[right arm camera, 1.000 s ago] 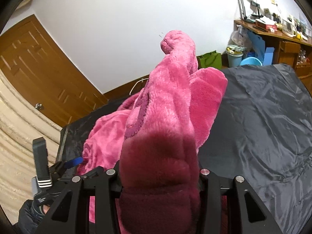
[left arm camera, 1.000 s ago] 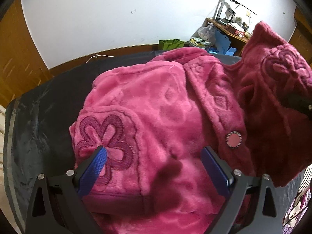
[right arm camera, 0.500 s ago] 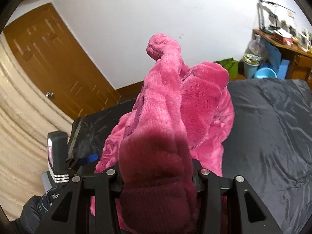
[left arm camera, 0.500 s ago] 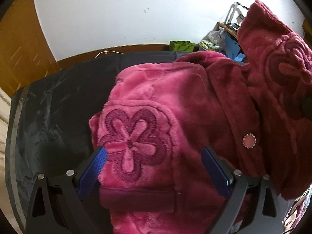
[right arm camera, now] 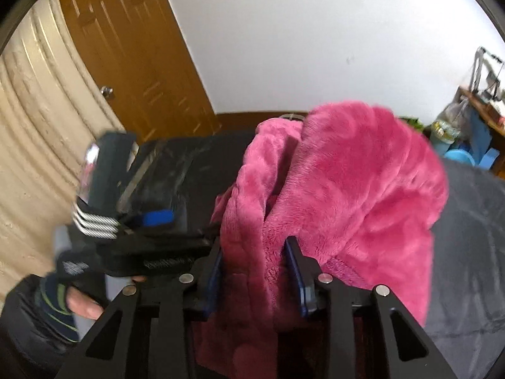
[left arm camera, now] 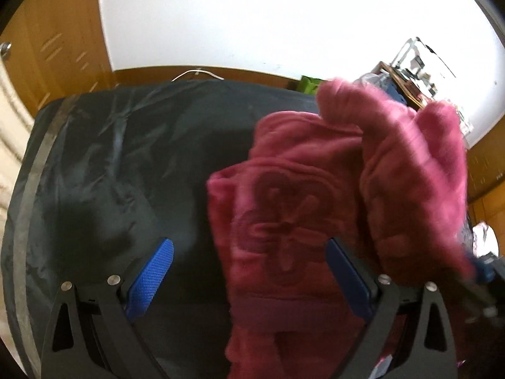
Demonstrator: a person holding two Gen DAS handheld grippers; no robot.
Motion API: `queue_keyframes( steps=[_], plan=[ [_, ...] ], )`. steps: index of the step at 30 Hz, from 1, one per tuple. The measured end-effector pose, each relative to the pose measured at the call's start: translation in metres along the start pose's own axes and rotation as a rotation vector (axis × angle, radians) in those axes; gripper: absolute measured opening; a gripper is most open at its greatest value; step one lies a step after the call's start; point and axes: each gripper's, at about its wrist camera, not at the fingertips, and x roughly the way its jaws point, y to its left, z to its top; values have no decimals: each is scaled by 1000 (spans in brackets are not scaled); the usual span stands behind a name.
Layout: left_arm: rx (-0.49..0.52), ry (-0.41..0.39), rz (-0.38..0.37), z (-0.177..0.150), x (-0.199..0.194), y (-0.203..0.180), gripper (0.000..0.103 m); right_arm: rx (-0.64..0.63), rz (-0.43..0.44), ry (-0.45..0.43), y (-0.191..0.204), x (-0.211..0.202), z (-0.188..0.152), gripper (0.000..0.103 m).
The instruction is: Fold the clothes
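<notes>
A pink fleece garment (left arm camera: pixel 284 221) with a stitched flower lies bunched on a dark cover (left arm camera: pixel 126 158). My left gripper (left arm camera: pixel 249 271) is open, its blue pads wide apart; the garment's flower panel lies against the right pad, the left pad is over bare cover. In the right wrist view a thick fold of the garment (right arm camera: pixel 347 189) rises between the pads of my right gripper (right arm camera: pixel 255 271), whose jaws are closing and press the fabric on both sides. The left gripper (right arm camera: pixel 156 218) shows at the left of that view, held by a hand (right arm camera: pixel 82 303).
The dark cover (right arm camera: pixel 473 237) spreads to the right. A wooden door (right arm camera: pixel 132 63) and a beige ribbed surface (right arm camera: pixel 31 126) stand at the left. A cluttered desk (left arm camera: pixel 410 82), a green bag (left arm camera: pixel 307 82) and a blue basin (right arm camera: pixel 457 156) are at the far right.
The garment has slid to the right in the left wrist view, baring more dark cover. The right gripper has carried its fold toward the left gripper, and its jaws now stand narrower.
</notes>
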Motion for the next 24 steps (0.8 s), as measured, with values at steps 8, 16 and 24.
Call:
queue_keyframes(
  steps=[8, 16, 24],
  plan=[
    [-48, -14, -161, 7, -21, 4, 98, -21, -18, -49, 6, 26, -20, 41],
    [-25, 12, -301, 34, -13, -48, 98, -19, 50, -121, 6, 20, -34, 57],
    [94, 74, -349, 57, -3, -101, 99, -44, 89, -135, 9, 20, -38, 69]
  ],
)
